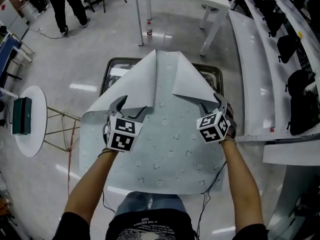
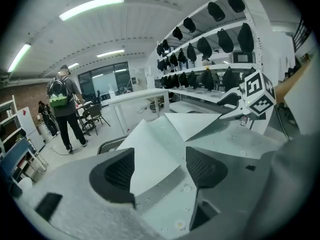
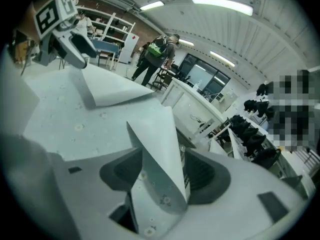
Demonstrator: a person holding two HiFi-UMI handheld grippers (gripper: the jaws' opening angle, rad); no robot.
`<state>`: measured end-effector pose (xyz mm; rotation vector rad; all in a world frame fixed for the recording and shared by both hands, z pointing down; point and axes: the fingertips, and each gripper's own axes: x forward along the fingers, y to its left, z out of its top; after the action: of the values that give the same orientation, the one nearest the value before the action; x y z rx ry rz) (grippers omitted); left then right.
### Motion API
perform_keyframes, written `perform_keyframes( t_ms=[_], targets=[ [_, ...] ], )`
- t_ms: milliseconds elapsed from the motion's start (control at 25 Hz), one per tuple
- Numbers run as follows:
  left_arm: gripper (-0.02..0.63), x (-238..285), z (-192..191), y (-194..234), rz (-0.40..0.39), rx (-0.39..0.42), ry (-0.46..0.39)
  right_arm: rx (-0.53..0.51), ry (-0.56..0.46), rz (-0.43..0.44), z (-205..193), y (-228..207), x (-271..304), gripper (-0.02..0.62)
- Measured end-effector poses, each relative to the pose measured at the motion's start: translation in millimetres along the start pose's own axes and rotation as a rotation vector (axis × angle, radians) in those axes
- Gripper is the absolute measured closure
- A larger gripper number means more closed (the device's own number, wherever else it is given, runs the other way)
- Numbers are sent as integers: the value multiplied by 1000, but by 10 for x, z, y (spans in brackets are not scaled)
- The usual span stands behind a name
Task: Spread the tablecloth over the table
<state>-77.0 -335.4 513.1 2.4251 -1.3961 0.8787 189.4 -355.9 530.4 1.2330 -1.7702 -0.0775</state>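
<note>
- The pale blue-green tablecloth with a small flower print (image 1: 165, 144) lies over most of the table. Its near edge hangs toward me and its printed side faces up.
- The dark-framed rectangular table (image 1: 111, 66) shows only at its far end, where a strip of rim and top is not yet covered.
- Both far corners of the cloth are doubled back toward me, white underside up. The left folded flap (image 1: 142, 81) and the right folded flap (image 1: 192, 81) meet in a peak at the far middle.
- My left gripper (image 1: 131, 106) sits at the near edge of the left flap. Its jaws are wide apart and the flap's edge lies loosely between them, not pinched.
- My right gripper (image 1: 212, 104) sits at the right flap. A curl of cloth stands up between its spread jaws, and the pads press on nothing.
- I judge the spreading about two-thirds done. This is the regrasp step, with each gripper lined up on a turned-back corner.
- Next, both grippers need to close on their flaps together.
- They then need to lift the corners just clear and carry them away from me over the bare far rim, keeping even tension so the cloth does not slide sideways.
</note>
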Motion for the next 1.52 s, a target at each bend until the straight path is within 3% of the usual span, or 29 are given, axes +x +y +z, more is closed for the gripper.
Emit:
perform_keyframes(
  t_ms=[400,600,840,1080,1120,1320,1520],
  targets=[
    [275,329,279,-338,-60,-39,15,-140,70,3,-301,-14,484,349],
    [275,498,378,-453,-82,-32,16,-132,54,-7,-342,-92,634,407],
    [279,694,488,-602,-107,-43,20,24,-22,-24,-332,-361,650,451],
    [285,863,533,-725,-130,-23,44,278,-107,-45,-316,-727,656,503],
    [285,886,548,-731,-132,-21,46,321,-113,-56,-335,-787,669,584],
    [290,989,621,-760,-139,-16,53,564,-103,-34,-567,-957,848,581],
    [290,1057,629,-748,-138,-7,62,669,-58,-29,-821,-1048,1065,575]
  ],
)
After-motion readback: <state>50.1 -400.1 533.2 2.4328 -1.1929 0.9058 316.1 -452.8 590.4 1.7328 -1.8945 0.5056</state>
